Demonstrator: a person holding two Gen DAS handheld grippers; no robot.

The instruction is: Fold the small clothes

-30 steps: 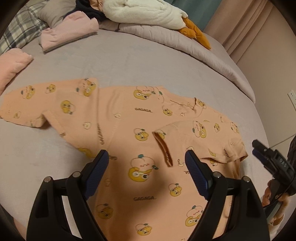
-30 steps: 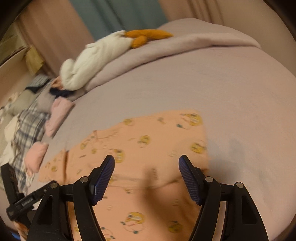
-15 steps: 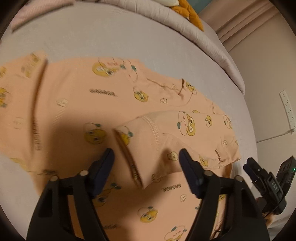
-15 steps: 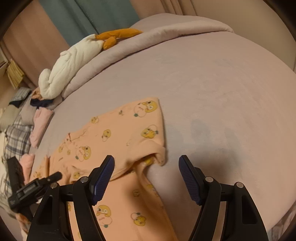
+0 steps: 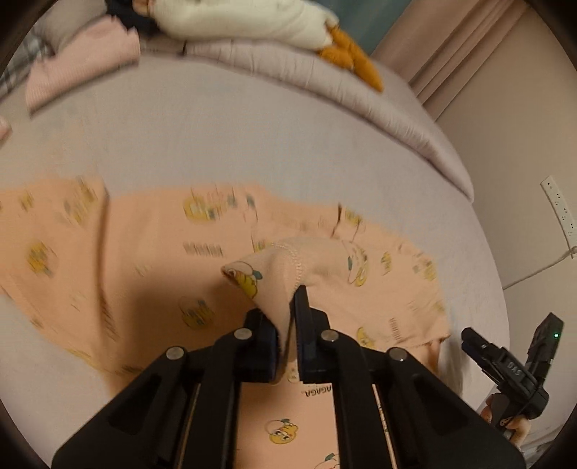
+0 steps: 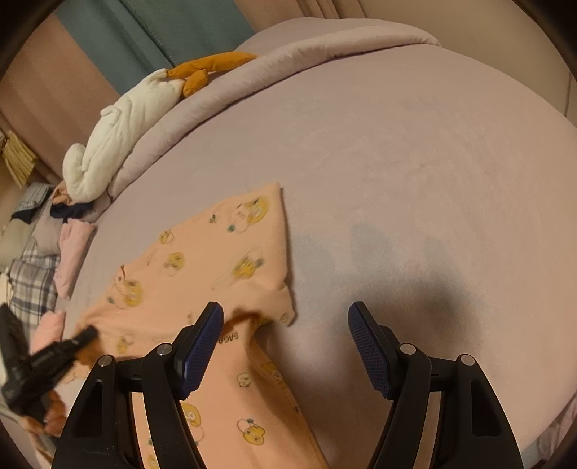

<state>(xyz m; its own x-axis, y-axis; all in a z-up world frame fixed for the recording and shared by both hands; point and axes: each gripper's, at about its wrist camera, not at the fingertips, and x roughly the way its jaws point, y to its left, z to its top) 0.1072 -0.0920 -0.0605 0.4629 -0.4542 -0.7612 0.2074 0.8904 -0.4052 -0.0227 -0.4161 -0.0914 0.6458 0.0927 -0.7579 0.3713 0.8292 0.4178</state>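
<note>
A peach baby garment [image 5: 151, 252] printed with yellow cartoon figures lies spread on the grey bed sheet. My left gripper [image 5: 288, 324] is shut on the cuff of its folded-over sleeve [image 5: 274, 274] and lifts it a little off the cloth. In the right wrist view the garment [image 6: 216, 259] lies left of centre. My right gripper [image 6: 285, 346] is open and empty, above the garment's right edge and the bare sheet. The right gripper also shows at the lower right of the left wrist view [image 5: 505, 364].
A rolled grey duvet [image 5: 324, 79] with a white and orange plush toy [image 5: 252, 21] lies along the far side of the bed. Folded pink clothes [image 5: 79, 68] and a plaid cloth [image 6: 32, 285] sit at the far left. A wall socket [image 5: 560, 213] is on the right.
My left gripper has closed on the sleeve cuff and raised it. My right gripper has stayed open and shifted slightly over the garment's right edge.
</note>
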